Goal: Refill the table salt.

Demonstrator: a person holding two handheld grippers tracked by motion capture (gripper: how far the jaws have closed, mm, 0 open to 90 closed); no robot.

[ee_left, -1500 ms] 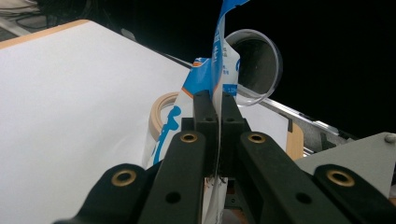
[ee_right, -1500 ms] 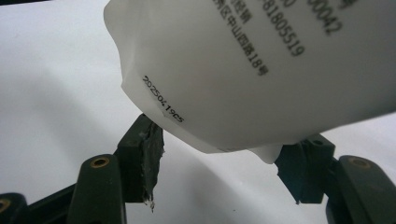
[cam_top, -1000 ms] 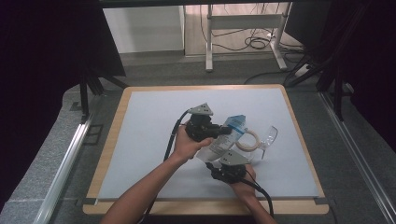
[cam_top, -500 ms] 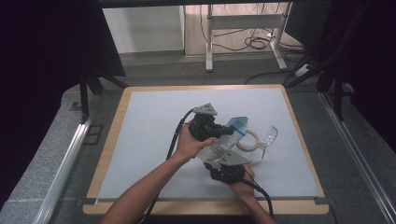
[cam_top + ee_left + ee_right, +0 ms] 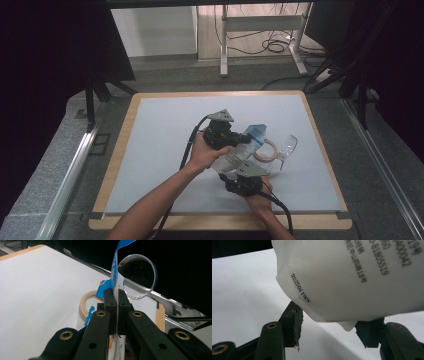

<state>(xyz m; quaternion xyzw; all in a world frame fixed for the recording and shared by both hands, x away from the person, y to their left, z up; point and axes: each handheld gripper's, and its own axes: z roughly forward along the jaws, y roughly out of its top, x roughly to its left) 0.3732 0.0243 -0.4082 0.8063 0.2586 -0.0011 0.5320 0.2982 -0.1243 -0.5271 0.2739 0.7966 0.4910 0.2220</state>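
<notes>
- The left gripper (image 5: 113, 306) has its jaws pinched narrow on the top edge of a white-and-blue pouch (image 5: 245, 142), held up beside a tape ring (image 5: 264, 150).
- The right gripper (image 5: 329, 326) has its jaws wide, straddling the pouch's bottom without clamping it.
- A clear wine glass (image 5: 285, 149) lies on its side past the ring.
- Since a second ago, almost nothing has shifted; the hold looks steady, likely mid-handover.

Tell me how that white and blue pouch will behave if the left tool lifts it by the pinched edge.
The pouch is probably floppy: its thin film edge bends above the left tool, shut on it. It looks light for its size, with wrinkled, slack walls. The glossy film may slip, so expect sag toward the tape ring.
</notes>
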